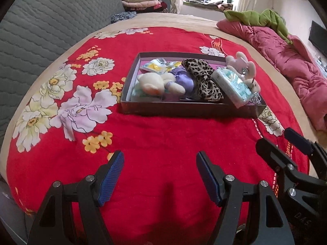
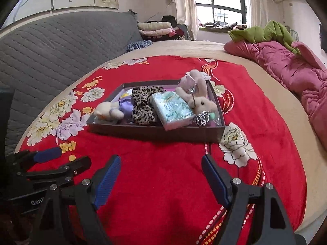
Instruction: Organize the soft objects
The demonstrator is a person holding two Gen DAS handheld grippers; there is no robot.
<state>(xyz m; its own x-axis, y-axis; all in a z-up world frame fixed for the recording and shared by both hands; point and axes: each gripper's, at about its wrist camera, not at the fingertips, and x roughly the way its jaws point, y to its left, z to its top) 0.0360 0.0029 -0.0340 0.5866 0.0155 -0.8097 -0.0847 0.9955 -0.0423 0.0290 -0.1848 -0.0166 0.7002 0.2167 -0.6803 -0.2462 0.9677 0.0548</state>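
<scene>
Both claws released over the red floral blanket point(image 1: 163, 143) — nothing between their blue pads.
Left gripper point(image 1: 160, 175) and right gripper point(image 2: 161, 175) hang side by side, apart; well ahead of both lies the shallow box point(image 1: 184, 110) holding a cream plush bear point(image 1: 155, 83), leopard-print cloth point(image 1: 202, 77), tissue pack point(image 1: 233, 85) and plush rabbit point(image 2: 201, 102).

Two low wrist views, side by side, facing one box point(image 1: 190, 110).
</scene>
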